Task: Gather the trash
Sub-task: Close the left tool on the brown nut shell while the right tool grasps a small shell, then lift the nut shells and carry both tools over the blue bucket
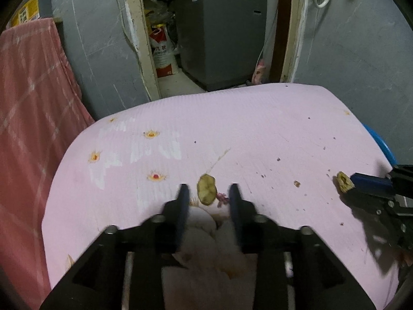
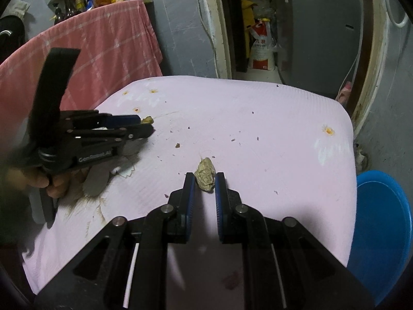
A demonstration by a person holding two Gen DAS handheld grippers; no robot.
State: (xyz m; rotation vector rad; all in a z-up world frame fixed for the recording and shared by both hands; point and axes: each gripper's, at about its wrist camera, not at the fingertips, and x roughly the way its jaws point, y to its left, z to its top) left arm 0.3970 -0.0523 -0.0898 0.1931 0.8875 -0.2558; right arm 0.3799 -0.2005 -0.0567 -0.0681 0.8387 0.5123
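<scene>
Trash lies on the pink counter (image 2: 271,129) in two pieces. One flat yellow-brown scrap (image 1: 206,189) rests just beyond my left claw (image 1: 208,190), whose fingers stand apart and do not press on it. My right claw (image 2: 205,178) is closed on a crumpled beige lump (image 2: 205,173), held between the two blue pads. Small dark crumbs (image 2: 178,145) are scattered over the cloth. A blue basin (image 2: 382,232) stands low beside the right edge of the counter.
</scene>
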